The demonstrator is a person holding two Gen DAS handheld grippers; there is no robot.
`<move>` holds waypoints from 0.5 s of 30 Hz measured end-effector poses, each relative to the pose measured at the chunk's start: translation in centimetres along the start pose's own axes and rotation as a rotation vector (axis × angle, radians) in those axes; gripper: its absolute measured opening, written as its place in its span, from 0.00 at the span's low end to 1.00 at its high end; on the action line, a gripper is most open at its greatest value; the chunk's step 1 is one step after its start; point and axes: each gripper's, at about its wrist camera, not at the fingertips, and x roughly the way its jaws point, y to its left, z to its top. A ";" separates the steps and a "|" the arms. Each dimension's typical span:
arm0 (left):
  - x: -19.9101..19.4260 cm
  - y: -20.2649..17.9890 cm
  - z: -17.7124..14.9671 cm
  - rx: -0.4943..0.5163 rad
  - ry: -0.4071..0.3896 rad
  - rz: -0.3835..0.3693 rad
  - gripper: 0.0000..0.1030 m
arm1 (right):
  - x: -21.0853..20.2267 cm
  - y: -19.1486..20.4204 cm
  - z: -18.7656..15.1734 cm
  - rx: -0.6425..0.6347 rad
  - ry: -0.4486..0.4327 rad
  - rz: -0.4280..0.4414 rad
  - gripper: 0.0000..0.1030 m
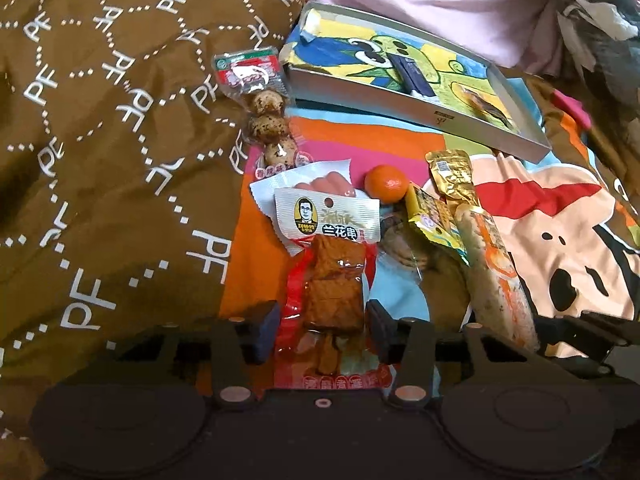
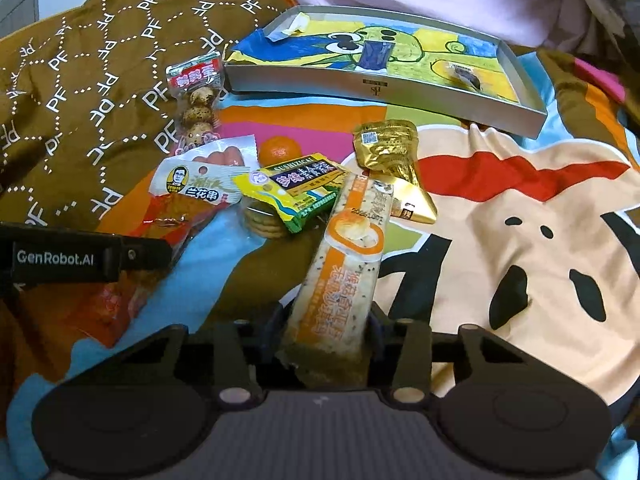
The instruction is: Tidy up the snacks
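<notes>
both grippers planted on snack packets, box waiting beyond.

the left gripper [image 1: 322, 332] has its jaws drawn in around the red tofu-skewer packet [image 1: 334, 276], pads at its edges, while the right gripper [image 2: 326, 334] is clamped on the near end of the long orange bun packet [image 2: 344, 256]; each is taken by an end, probably so it lifts clear of the pile. the grey box [image 2: 384, 94] lies well beyond with bare lining, and the orange [image 1: 386, 183] and yellow packet [image 2: 294, 194] crowd the way.

A home bedroom: a brown quilt [image 1: 100, 128] and a cartoon-print bedsheet [image 2: 520, 216] cover a bed.
</notes>
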 end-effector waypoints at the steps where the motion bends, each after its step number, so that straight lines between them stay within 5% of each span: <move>1: -0.1 -0.1 -0.1 0.006 -0.006 0.002 0.46 | -0.1 0.1 0.0 -0.011 -0.005 -0.008 0.45; 15: -0.4 -0.4 -0.4 0.020 -0.049 0.002 0.46 | 0.5 0.1 0.2 -0.038 -0.021 -0.023 0.47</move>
